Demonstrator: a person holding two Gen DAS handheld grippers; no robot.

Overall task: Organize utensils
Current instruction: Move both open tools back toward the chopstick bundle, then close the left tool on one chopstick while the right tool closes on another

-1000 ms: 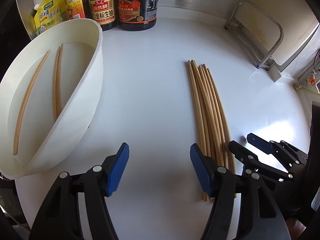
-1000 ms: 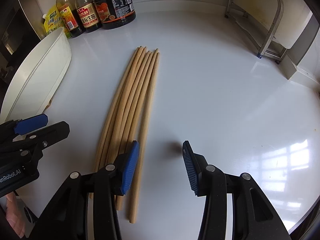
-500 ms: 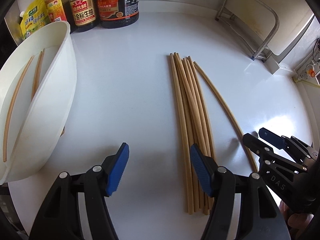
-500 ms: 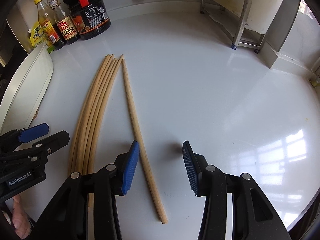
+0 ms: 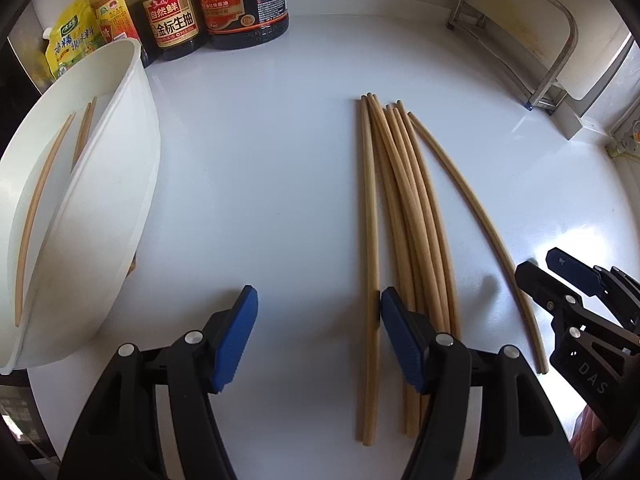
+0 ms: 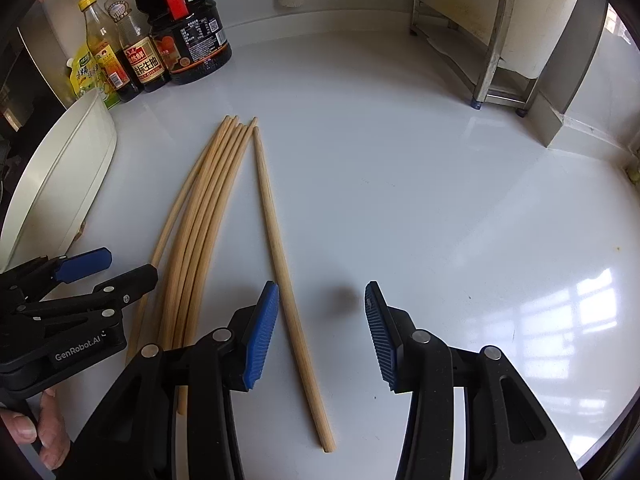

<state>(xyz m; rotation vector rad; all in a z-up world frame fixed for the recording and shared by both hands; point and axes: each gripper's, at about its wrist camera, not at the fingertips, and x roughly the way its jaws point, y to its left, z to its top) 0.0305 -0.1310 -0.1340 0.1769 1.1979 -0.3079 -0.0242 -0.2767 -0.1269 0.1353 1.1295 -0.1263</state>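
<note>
A: Where is the separated chopstick (image 6: pixel 289 296) lying?

B: On the counter (image 6: pixel 400 200), running lengthwise between the spread fingers of the right gripper (image 6: pixel 320 322), beside its left pad; that gripper is nearer.

A: And the left gripper (image 5: pixel 316 338)?

B: Also spread, holding nothing, beside the bundle (image 5: pixel 404 208).

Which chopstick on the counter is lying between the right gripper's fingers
The lone chopstick split off the bundle's right edge. It runs between the right gripper's open jaws; the rest lie together left of them.

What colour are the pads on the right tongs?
Blue, with ribbed faces, on the right tongs; clearest in the right wrist view.
</note>
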